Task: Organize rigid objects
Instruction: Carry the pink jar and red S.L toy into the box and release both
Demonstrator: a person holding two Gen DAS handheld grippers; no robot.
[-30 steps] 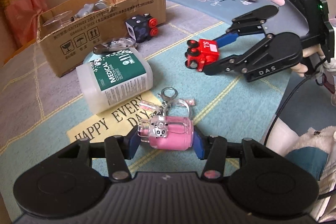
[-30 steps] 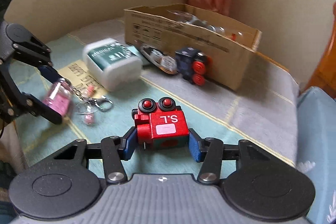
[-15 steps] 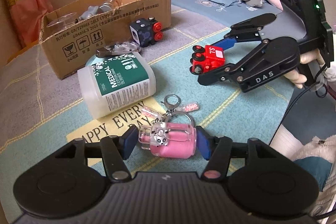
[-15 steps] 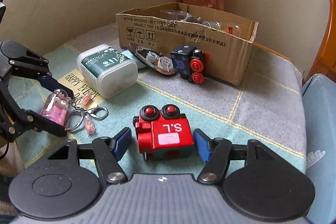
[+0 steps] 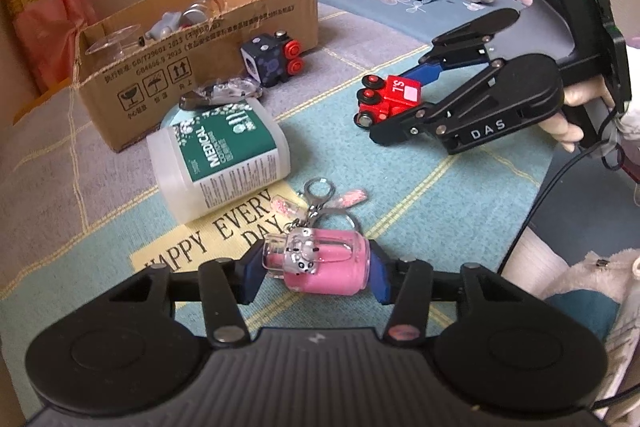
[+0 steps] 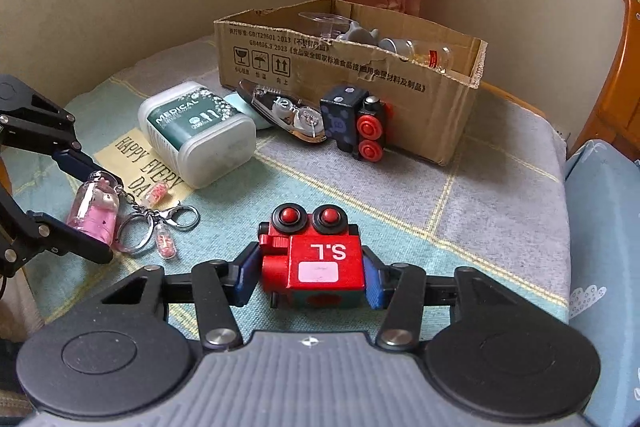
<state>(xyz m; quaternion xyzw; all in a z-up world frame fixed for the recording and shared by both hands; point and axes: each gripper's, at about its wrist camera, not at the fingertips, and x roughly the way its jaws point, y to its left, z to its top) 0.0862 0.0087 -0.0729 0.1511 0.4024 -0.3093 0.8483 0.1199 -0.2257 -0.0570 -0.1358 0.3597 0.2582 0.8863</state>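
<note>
The left gripper (image 5: pixel 316 273) is narrowed onto the pink bottle keychain (image 5: pixel 320 263), both blue pads touching its sides above the "HAPPY EVERY DAY" mat (image 5: pixel 224 231). Further right, the right gripper (image 6: pixel 306 277) is clamped on the red toy train (image 6: pixel 316 259), near the cardboard box (image 6: pixel 348 75) holding glassware.

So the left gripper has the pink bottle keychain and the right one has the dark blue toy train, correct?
Not quite. The right gripper holds the red toy train, as the right wrist view shows; the dark blue toy train sits by the cardboard box. The left gripper does hold the pink bottle keychain.
</note>
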